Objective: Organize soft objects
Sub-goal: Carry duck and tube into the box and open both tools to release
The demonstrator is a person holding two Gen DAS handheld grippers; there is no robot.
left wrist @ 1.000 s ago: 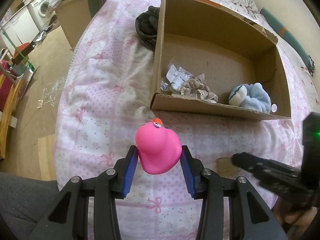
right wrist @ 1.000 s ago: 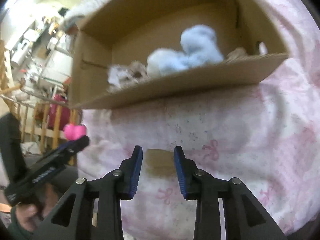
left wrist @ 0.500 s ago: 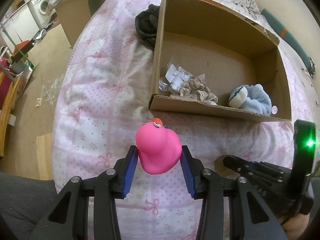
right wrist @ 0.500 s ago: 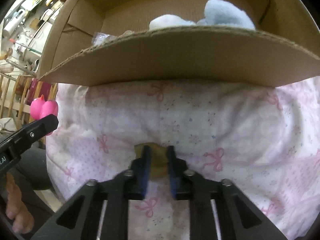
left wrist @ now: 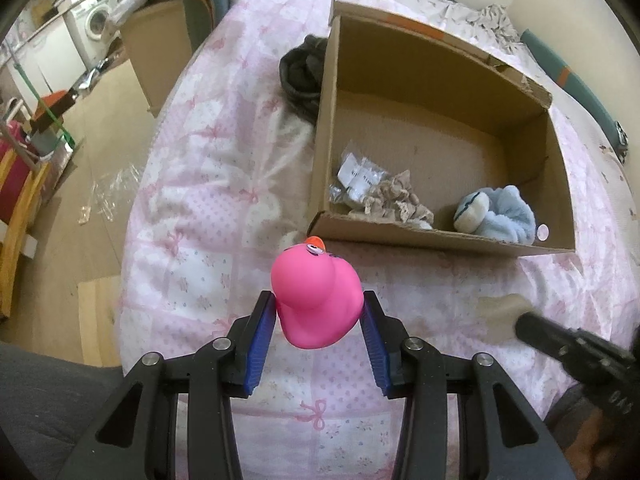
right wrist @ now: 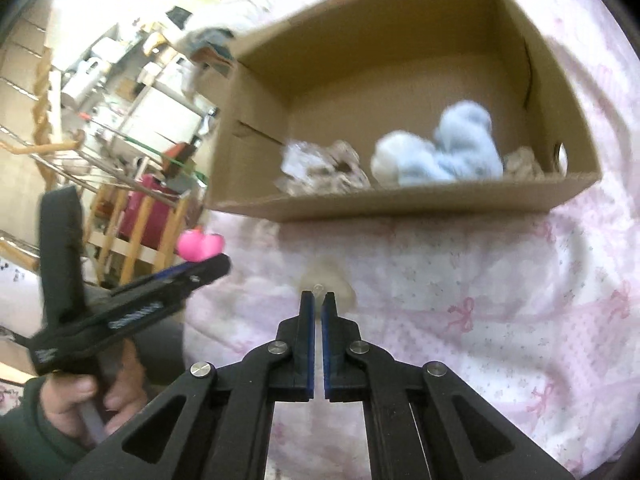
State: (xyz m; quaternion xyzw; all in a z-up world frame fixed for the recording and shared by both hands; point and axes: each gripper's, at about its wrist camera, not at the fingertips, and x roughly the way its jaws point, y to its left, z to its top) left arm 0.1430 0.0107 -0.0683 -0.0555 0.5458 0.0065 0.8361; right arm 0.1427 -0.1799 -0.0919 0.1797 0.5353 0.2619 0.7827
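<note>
My left gripper [left wrist: 319,312] is shut on a pink rubber duck [left wrist: 316,296], held above the pink quilt in front of the cardboard box [left wrist: 400,236]. The duck [right wrist: 199,245] and the left gripper also show in the right wrist view. My right gripper [right wrist: 318,298] is nearly closed on the edge of a small beige soft piece [right wrist: 332,276], lifted off the quilt; the same beige piece [left wrist: 502,308] shows at its tip in the left wrist view. The box holds a blue plush [left wrist: 498,216], a brown scrunchie [left wrist: 396,202] and a plastic packet [left wrist: 354,174].
A dark garment [left wrist: 302,68] lies against the box's far left side. The bed's pink quilt [left wrist: 208,184] drops off to the floor on the left, where a cardboard carton [left wrist: 156,44], a washing machine [left wrist: 94,24] and a wooden rack [left wrist: 20,184] stand.
My right gripper closed on the beige piece and lifted it up from the quilt, backing away from the box. My left gripper held the duck steady.
</note>
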